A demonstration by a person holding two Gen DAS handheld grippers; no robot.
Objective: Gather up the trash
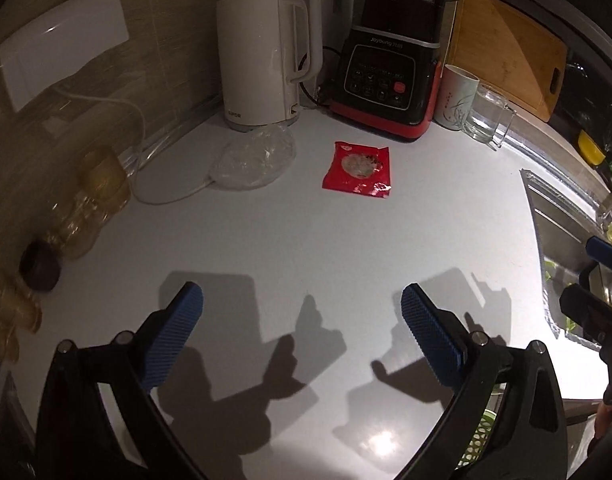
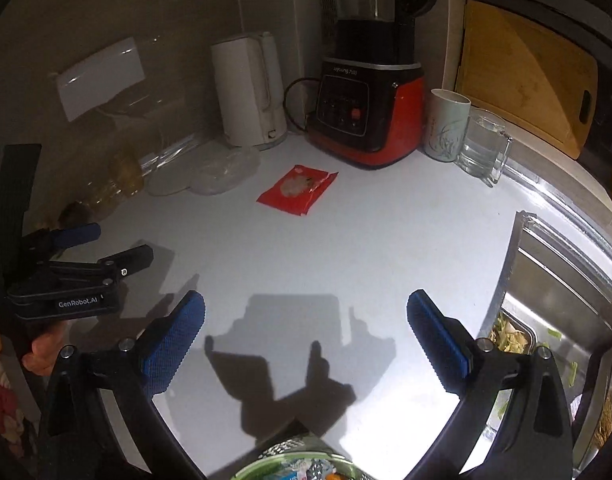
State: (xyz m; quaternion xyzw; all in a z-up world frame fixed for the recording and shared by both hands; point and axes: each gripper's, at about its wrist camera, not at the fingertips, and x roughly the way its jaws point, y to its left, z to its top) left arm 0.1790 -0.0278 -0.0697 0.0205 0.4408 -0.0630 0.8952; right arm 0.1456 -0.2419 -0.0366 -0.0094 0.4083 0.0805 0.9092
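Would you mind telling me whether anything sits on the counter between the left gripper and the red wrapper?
Nothing visible does. The left gripper is open and empty, with bare white countertop and only shadows between it and the red wrapper. The crumpled clear plastic and white kettle lie off to the left.

Brightness: dim room; white countertop (image 1: 306, 240) is the brightest surface, walls and corners fall to near black.
Source: light from above and behind the cameras, by the shadow direction.
Shadows: hard, dark gripper shadows on the countertop ahead of the fingers.
Glare: small hotspot low on the countertop in the left wrist view; sheen on the sink rim (image 2: 545, 232).
Distortion: strong fisheye bowing, black vignette at the corners.
Blur: jars (image 1: 86, 208) at left smeared and soft; centre fairly sharp.
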